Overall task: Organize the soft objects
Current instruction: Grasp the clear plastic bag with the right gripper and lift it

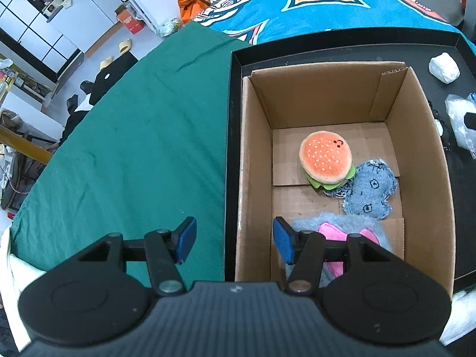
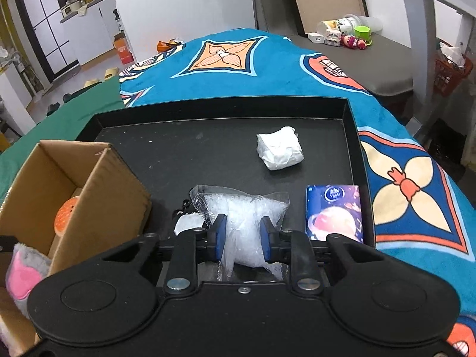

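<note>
1. My left gripper [image 1: 235,239] stands wide, nothing between its blue pads. It hovers over the near left wall of the cardboard box [image 1: 255,154], one finger outside above the green cloth [image 1: 142,136], the other inside the box.
2. The box sits in the left part of the black tray [image 1: 342,40]. Inside it: a burger plush [image 1: 325,157] toward the far end, a denim plush [image 1: 370,190] touching the burger's right side, and a grey furry plush with pink patches [image 1: 345,226] at the near end, partly hidden by my finger.
3. My right gripper [image 2: 242,236] is narrowed on a clear plastic bag [image 2: 247,208], both pads pressing its sides. The bag's contents are whitish; I cannot tell what they are.
4. On the tray floor: a white wrapped bundle [image 2: 279,148] farther off, well apart from the bag, and a blue tissue pack [image 2: 334,212] just right of my right gripper.
5. A small white item [image 2: 187,223] lies left of the bag, partly hidden.
6. The tray rests on a blue patterned blanket [image 2: 267,68].
</note>
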